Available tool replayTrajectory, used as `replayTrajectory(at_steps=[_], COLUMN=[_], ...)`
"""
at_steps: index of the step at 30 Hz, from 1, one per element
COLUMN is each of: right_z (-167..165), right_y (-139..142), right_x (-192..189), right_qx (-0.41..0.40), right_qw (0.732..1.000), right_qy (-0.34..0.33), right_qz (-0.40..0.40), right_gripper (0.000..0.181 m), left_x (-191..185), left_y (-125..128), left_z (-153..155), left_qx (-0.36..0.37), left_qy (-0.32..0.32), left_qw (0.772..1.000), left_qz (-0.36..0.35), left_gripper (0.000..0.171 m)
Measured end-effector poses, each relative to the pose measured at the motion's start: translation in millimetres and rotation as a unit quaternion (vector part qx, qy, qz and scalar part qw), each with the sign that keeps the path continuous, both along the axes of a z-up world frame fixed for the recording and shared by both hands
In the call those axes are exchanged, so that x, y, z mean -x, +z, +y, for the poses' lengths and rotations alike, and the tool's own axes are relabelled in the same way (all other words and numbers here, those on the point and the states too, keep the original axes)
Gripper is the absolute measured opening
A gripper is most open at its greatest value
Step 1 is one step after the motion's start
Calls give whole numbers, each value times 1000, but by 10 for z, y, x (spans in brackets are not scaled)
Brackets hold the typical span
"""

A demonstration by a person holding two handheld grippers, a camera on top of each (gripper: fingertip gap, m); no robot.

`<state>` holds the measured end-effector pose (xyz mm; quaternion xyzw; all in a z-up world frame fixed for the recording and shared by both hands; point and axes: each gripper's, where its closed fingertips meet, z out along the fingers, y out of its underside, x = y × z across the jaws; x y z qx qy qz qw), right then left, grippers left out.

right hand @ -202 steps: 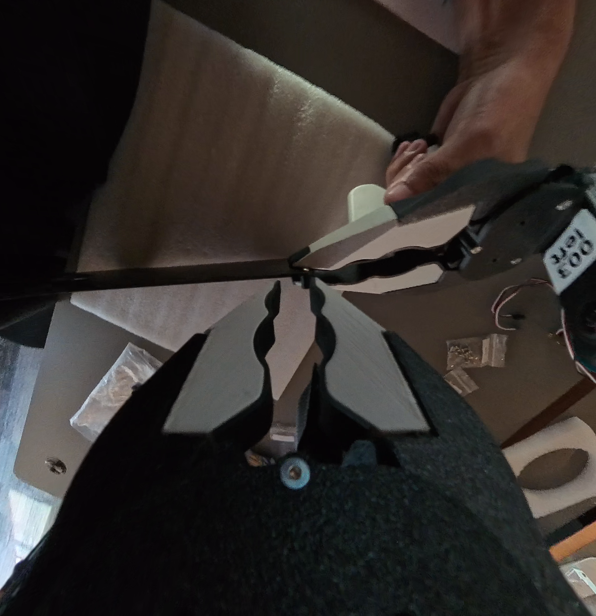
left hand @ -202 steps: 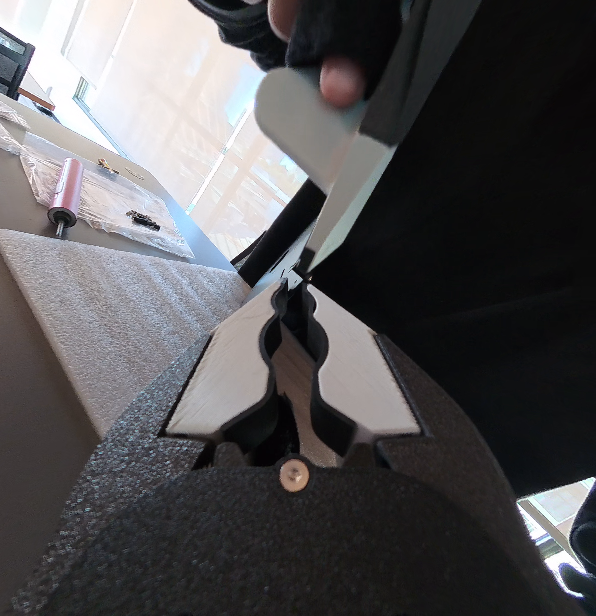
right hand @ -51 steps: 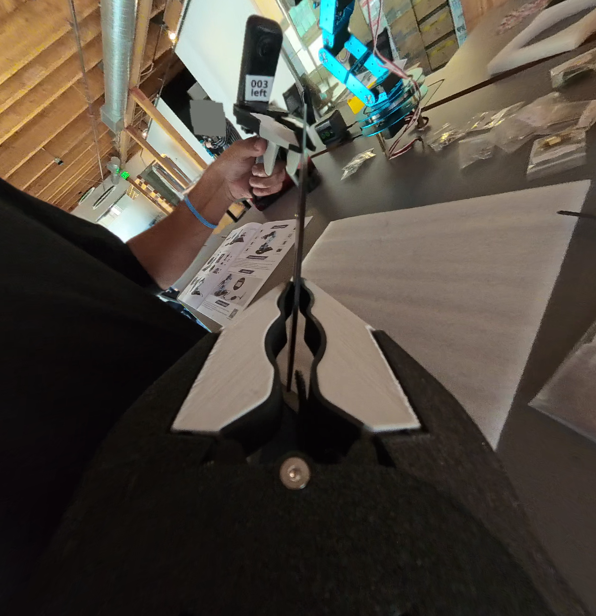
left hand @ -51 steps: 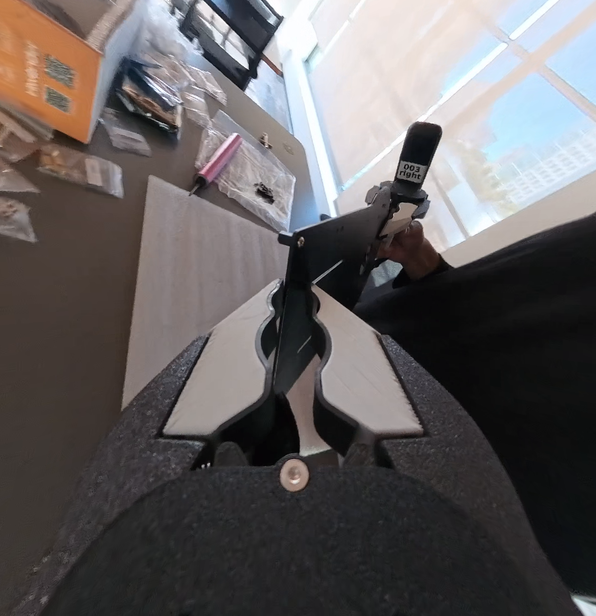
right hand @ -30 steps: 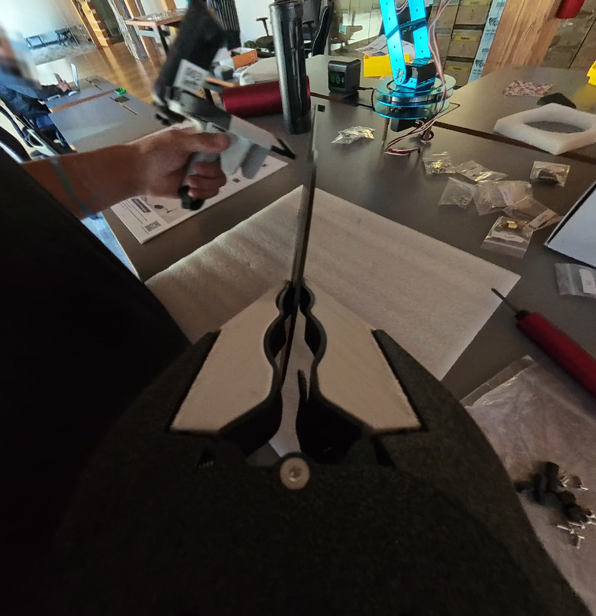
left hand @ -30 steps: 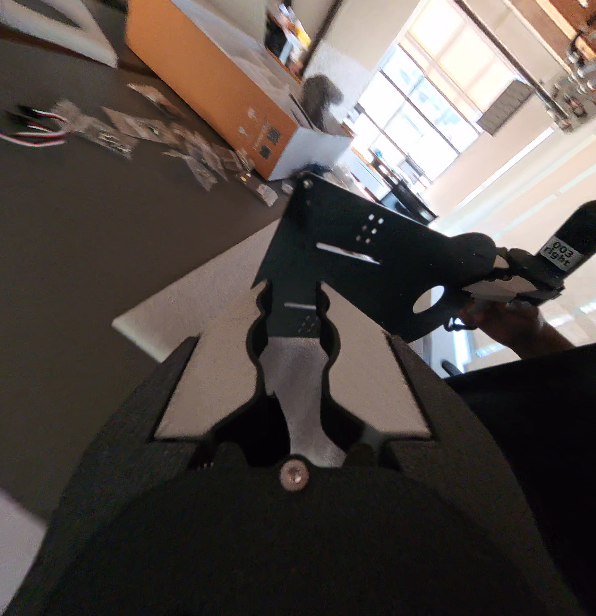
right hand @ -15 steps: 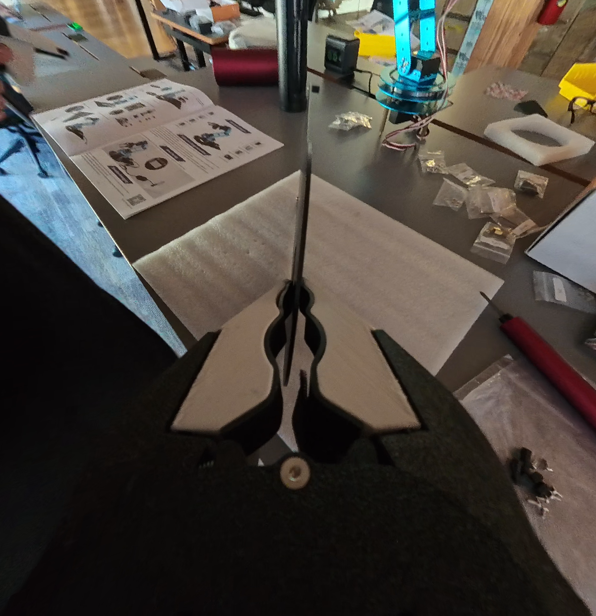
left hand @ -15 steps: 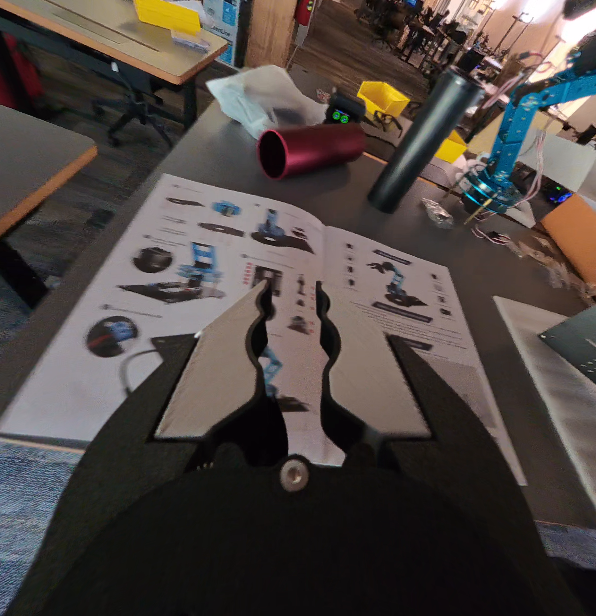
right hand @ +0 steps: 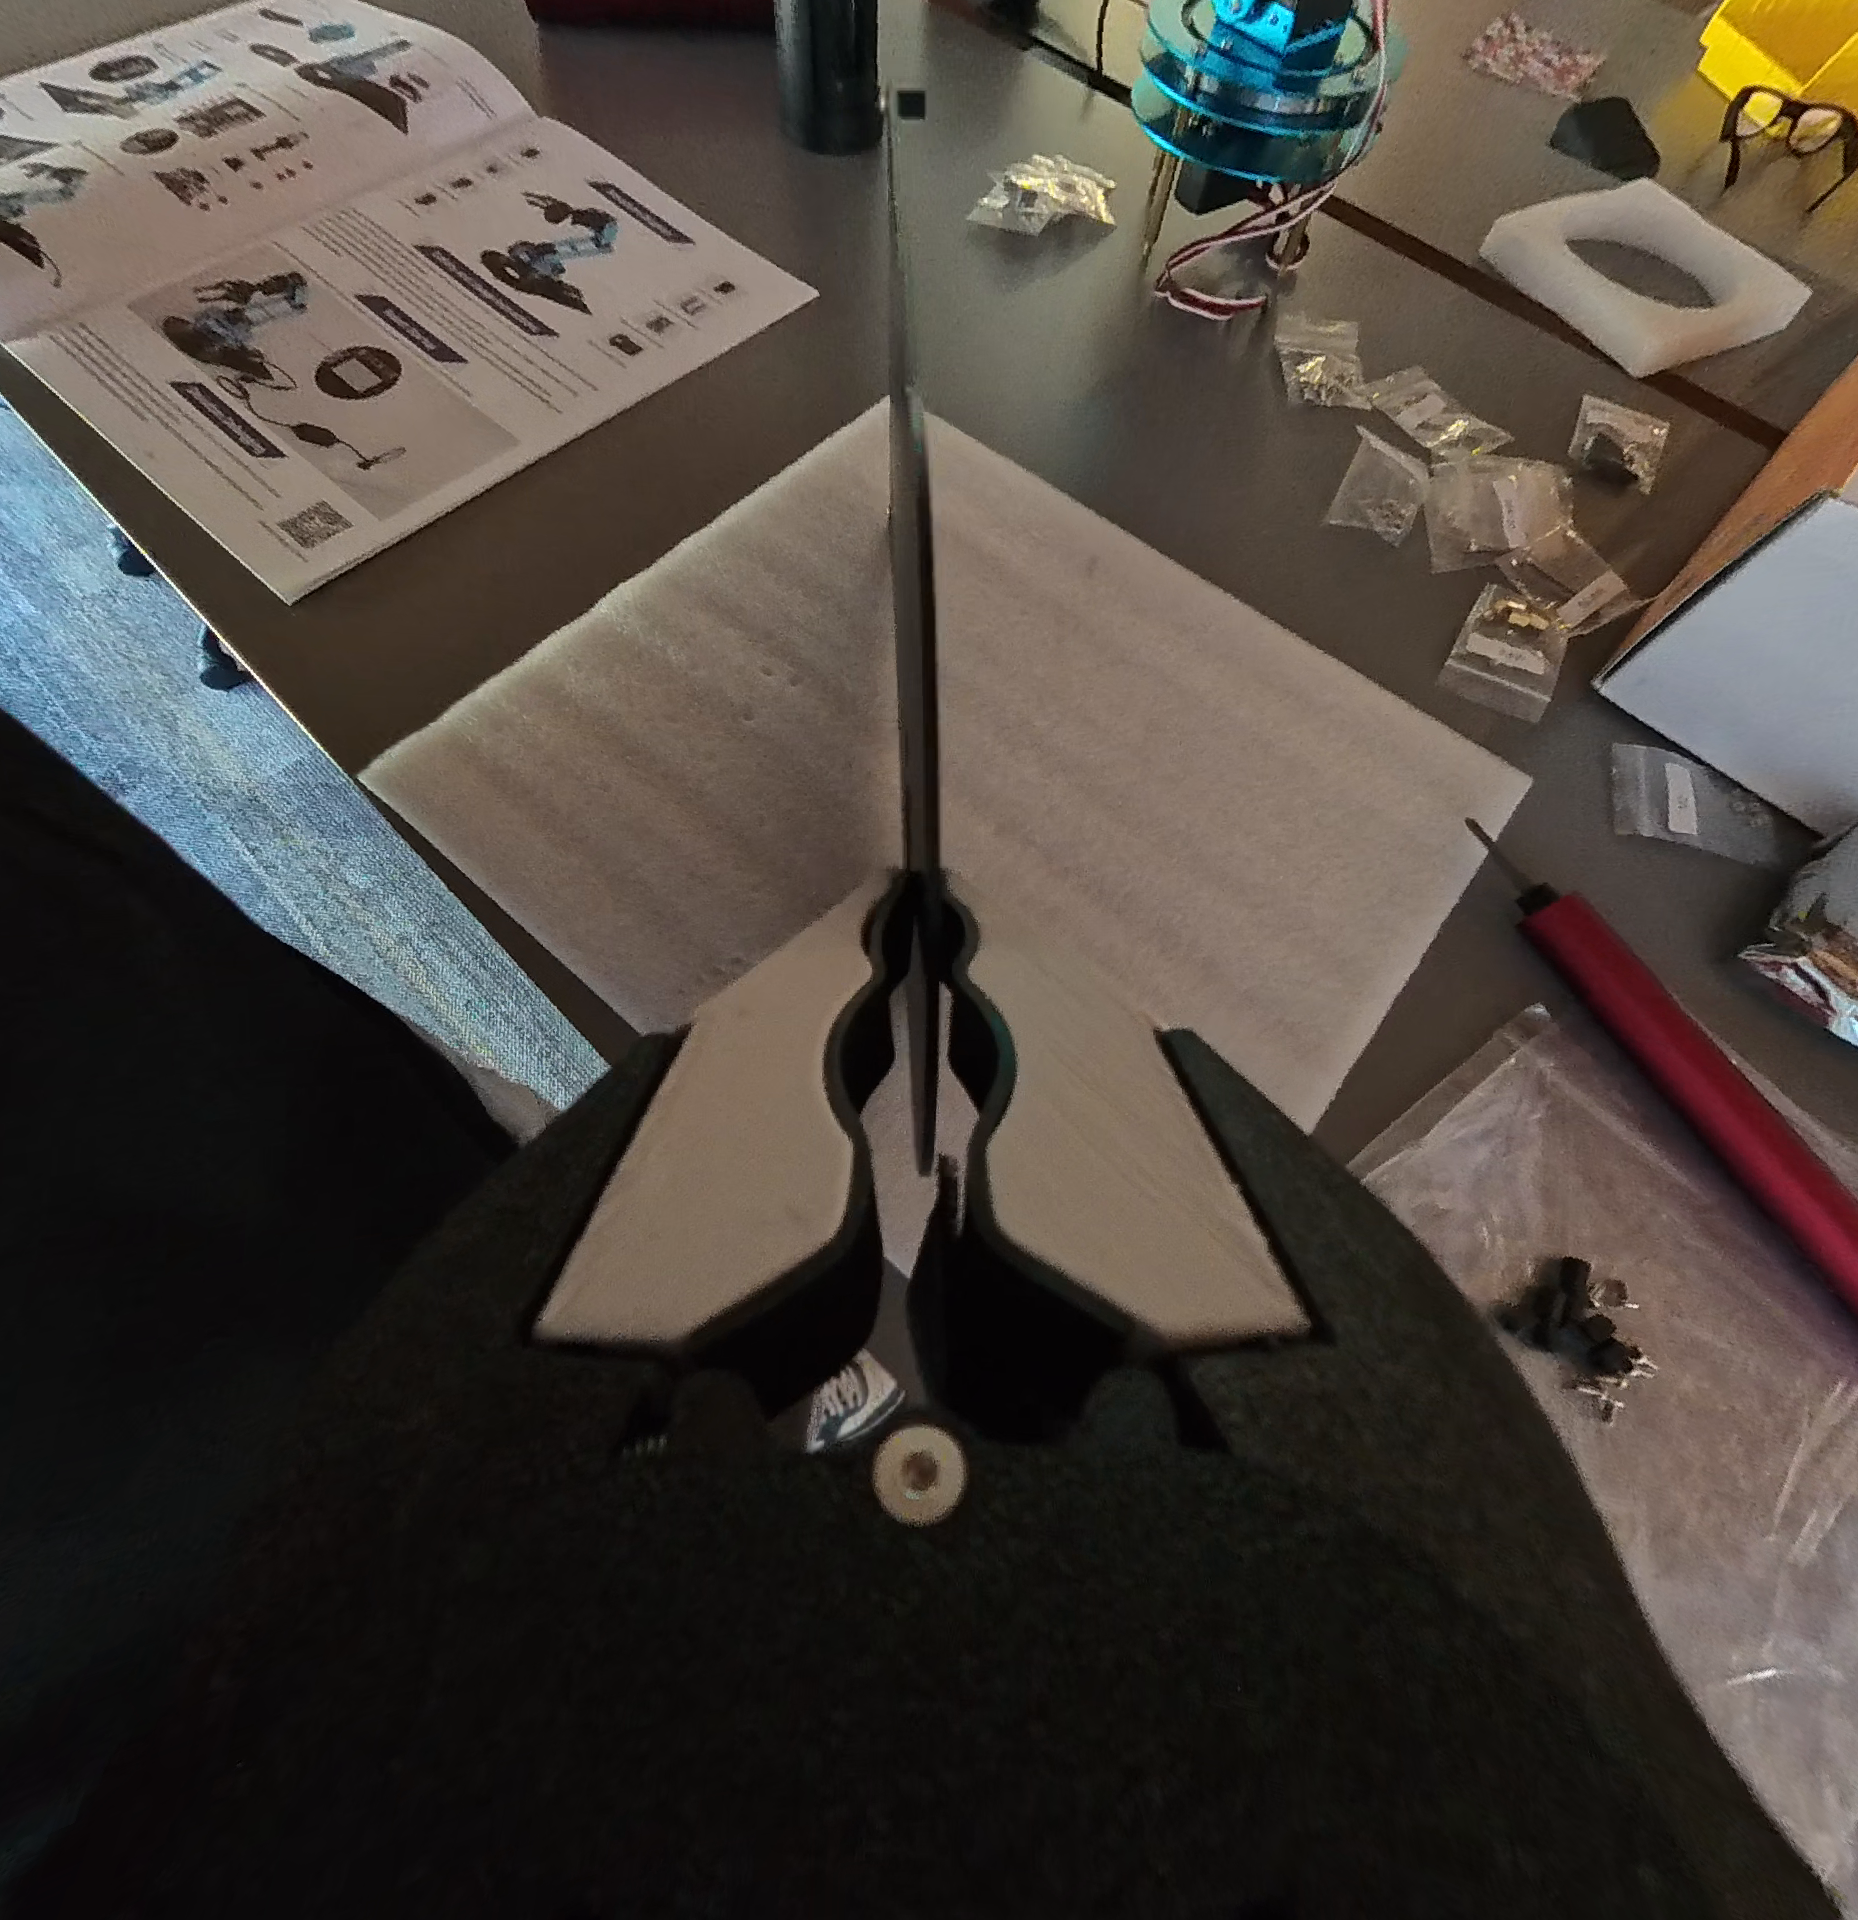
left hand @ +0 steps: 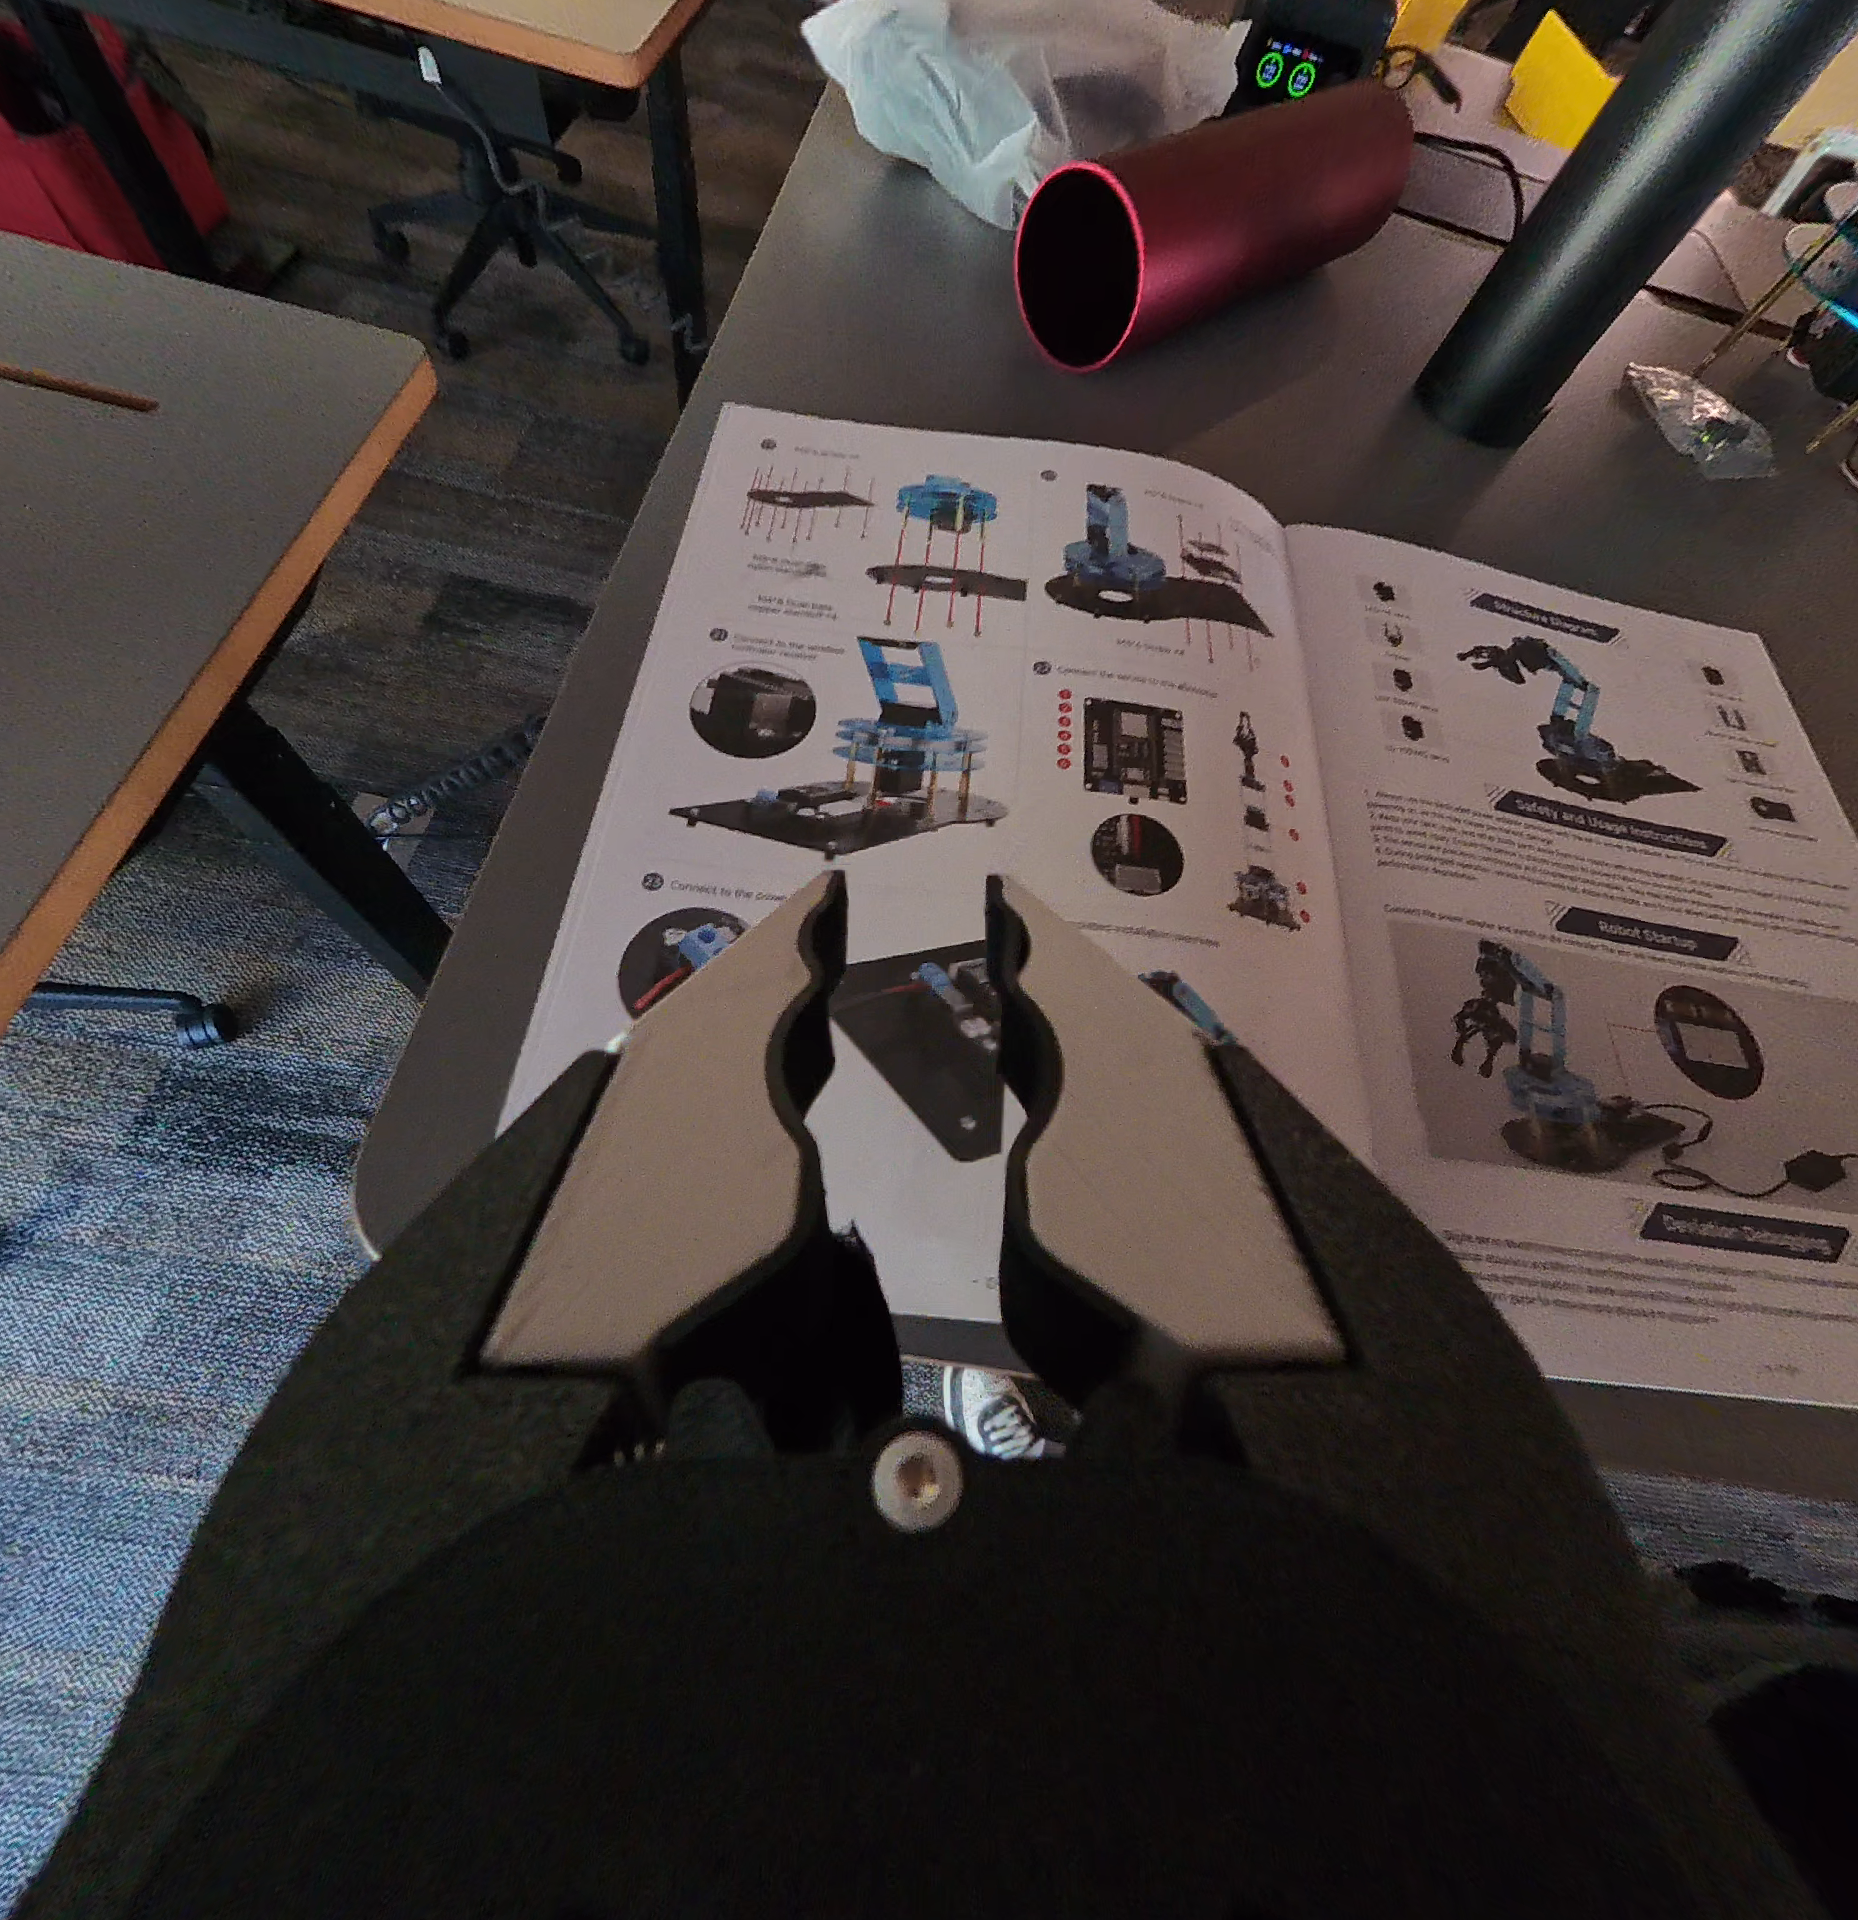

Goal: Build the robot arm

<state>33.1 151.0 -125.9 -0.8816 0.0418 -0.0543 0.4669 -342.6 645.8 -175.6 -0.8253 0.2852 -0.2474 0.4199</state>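
1. Your left gripper (left hand: 912, 899) is spread, with nothing between its fingers; it hangs over the near-left corner of the open instruction booklet (left hand: 1164, 790).
2. The booklet lies flat on the grey bench (left hand: 883, 312), close to the bench's near edge. Its pages show pictures of a blue arm kit.
3. At 12 o'clock from the left gripper, beyond the booklet, a dark red tube (left hand: 1205, 218) lies on its side with its open end facing you. A crumpled white bag (left hand: 966, 94) sits just behind it.
4. At 1 o'clock a black cylinder (left hand: 1621, 218) stands on the bench, tilted in the wide-angle view.
5. Your right gripper (right hand: 920, 894) is pinching a thin black plate (right hand: 909, 499), seen edge-on and running toward 12 o'clock above a white foam sheet (right hand: 1164, 727).
6. At 3 o'clock from the right gripper lies a red-handled screwdriver (right hand: 1714, 1091), beside a clear plastic bag (right hand: 1683, 1455) that carries small black parts (right hand: 1569, 1330).
7. At 1 o'clock stand a blue round base (right hand: 1268, 62) with wires, several small parts bags (right hand: 1444, 468) and a white foam ring (right hand: 1642, 275).
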Motion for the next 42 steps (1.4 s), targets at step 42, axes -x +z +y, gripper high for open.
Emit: replayTrajectory(at_steps=[42], right_z=[10], right_y=[37], right_x=[-110], right_qx=[-130], right_qw=[990], right_qy=[21], right_qz=[43], right_gripper=[1], left_x=[-4001], left_y=[632], left_z=[-4059], left_qx=[-178], left_qy=[-839], left_qw=[491], left_qz=[155], left_gripper=[13])
